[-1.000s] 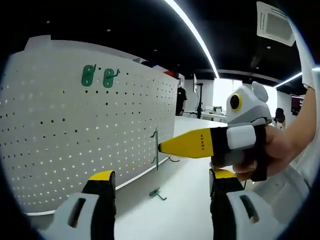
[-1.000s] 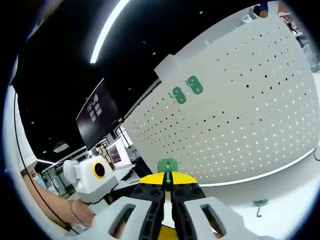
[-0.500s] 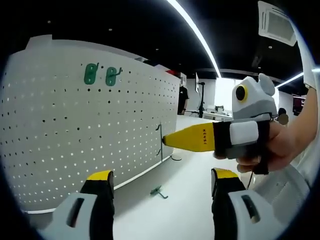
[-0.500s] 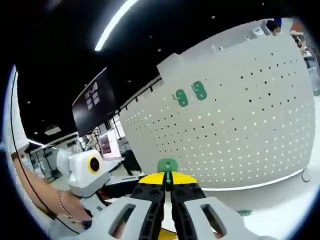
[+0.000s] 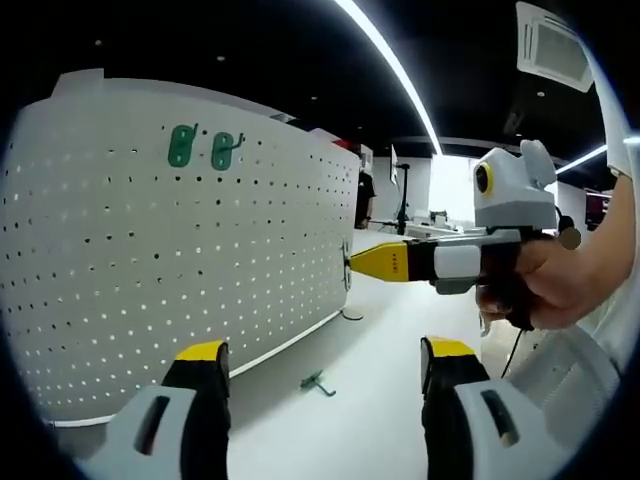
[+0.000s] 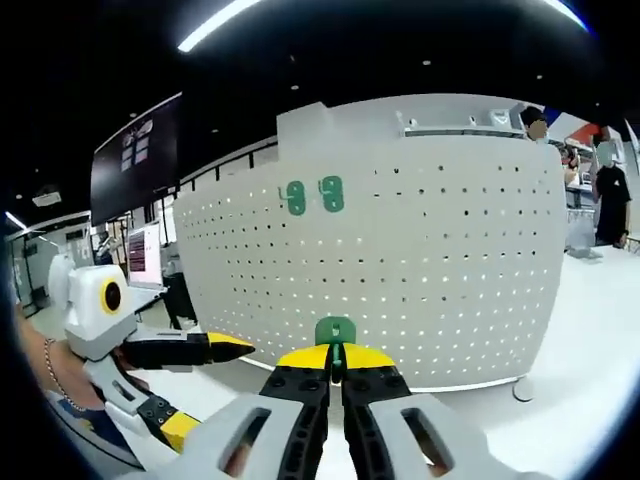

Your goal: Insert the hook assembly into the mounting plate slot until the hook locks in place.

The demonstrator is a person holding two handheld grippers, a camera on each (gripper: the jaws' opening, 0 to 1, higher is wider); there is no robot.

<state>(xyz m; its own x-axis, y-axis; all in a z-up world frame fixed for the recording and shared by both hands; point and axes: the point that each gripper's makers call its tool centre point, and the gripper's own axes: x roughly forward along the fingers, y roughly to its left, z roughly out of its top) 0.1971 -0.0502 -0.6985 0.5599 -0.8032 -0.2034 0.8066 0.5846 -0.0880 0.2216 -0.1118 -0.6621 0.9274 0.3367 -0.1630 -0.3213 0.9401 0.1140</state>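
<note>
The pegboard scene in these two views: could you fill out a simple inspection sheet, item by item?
Surface: white tabletop, with an upright white pegboard on it.
Job's things: two green hooks already on the pegboard, near its top; a green hook piece held edge-on.
Clutter: a loose green hook lying on the tabletop.
Grippers: left gripper open, holding nothing; right gripper shut on the green hook piece, pointing at the pegboard.
Cables: a thin dark loop at the pegboard's foot, possibly a cable.
Surroundings: dark ceiling with light strips, wall screen, people far off.
</note>
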